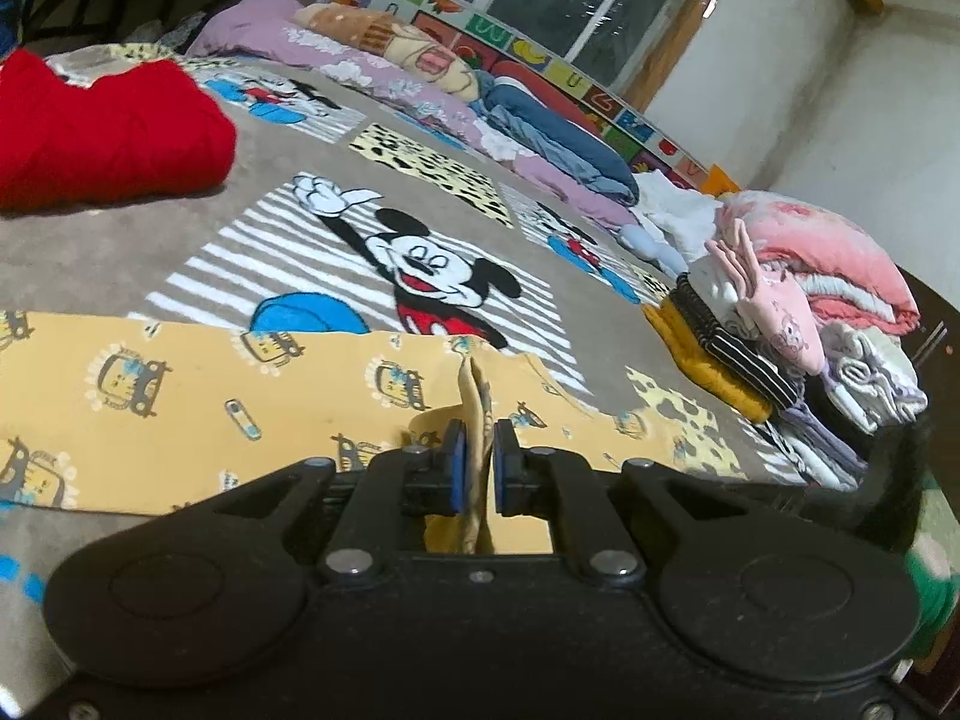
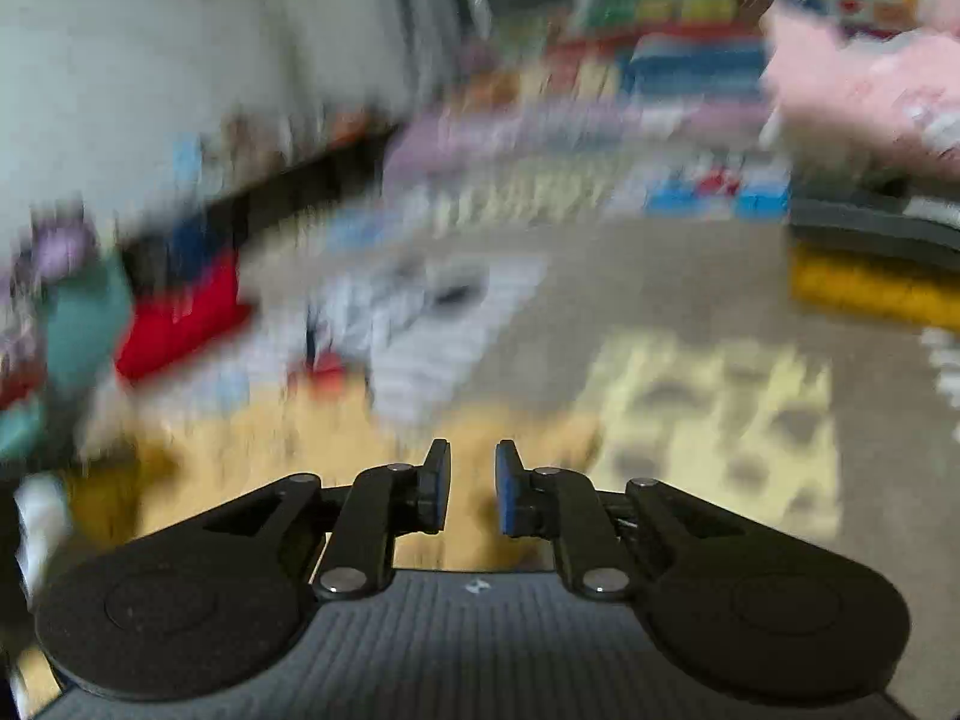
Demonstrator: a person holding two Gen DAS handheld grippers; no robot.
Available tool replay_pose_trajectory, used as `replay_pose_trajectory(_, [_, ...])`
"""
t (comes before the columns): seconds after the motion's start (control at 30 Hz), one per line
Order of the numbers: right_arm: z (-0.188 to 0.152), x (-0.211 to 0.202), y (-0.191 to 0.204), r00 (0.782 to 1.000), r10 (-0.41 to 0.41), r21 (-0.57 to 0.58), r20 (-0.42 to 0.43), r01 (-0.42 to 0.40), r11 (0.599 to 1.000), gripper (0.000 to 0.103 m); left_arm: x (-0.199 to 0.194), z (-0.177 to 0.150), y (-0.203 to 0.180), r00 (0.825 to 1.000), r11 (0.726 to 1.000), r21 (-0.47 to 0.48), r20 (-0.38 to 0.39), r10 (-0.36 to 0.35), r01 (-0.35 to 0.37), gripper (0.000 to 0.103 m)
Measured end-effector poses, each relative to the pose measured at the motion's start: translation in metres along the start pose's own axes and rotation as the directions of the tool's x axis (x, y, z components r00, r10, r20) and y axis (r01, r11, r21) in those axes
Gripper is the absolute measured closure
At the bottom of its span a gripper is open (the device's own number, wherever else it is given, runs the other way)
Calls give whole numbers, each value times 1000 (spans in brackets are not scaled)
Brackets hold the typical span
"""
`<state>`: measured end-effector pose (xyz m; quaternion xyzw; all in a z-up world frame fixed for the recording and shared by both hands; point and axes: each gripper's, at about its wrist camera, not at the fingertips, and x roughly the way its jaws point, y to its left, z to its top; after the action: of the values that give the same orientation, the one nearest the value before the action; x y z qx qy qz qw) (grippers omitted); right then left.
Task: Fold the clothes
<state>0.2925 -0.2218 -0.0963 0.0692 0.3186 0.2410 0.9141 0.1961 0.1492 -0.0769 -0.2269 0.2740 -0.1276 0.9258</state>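
Left claw (image 1: 478, 456) pinches yellow garment (image 1: 198, 408); right claw (image 2: 473, 483) parted, empty.
Judged best: keep the pinched fold taut, carry it over evenly on the blanket (image 1: 180, 240).

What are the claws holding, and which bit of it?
The left claw pinches a bunched-up fold of the yellow cartoon-print cloth at its near edge. The right claw is open and holds nothing.

My left gripper (image 1: 478, 456) is pinching a raised fold of yellow printed cloth (image 1: 180, 396) between its blue pads (image 1: 457, 468). My right gripper (image 2: 473, 483) is hovering low with its jaws parted, gripping nothing, its view heavily blurred.
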Motion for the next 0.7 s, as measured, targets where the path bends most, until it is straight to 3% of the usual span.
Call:
replay_pose_trajectory(0.07, [-8, 10, 4, 998, -27, -18, -63, 25, 1000, 86, -2, 1, 3, 1000, 1000, -19, -1, 4, -4, 98])
replay_pose_trajectory(0.13, [-4, 5, 3, 999, -17, 24, -41, 17, 1000, 84, -4, 2, 8, 1000, 999, -39, -4, 6, -6, 95])
replay_pose_trajectory(0.27, [2, 2, 4, 999, -21, 58, -35, 23, 998, 84, -9, 5, 16, 1000, 997, -77, -10, 10, -11, 66])
replay_pose_trajectory(0.4, [5, 9, 2, 999, -20, 101, -37, 24, 995, 84, -12, 6, 24, 1000, 993, -113, -18, 16, -18, 64])
replay_pose_trajectory(0.5, [3, 15, -7, 1000, -9, 185, -29, 14, 983, 84, -10, 6, 32, 999, 991, -131, -31, 21, -25, 67])
replay_pose_trajectory(0.6, [3, 20, -19, 1000, 10, 276, -16, -6, 961, 84, -7, 7, 31, 999, 995, -88, -32, 41, -44, 97])
replay_pose_trajectory(0.7, [3, 23, -33, 999, 36, 387, 5, -35, 921, 84, -9, 8, 20, 1000, 1000, -20, -14, 5, -5, 100])
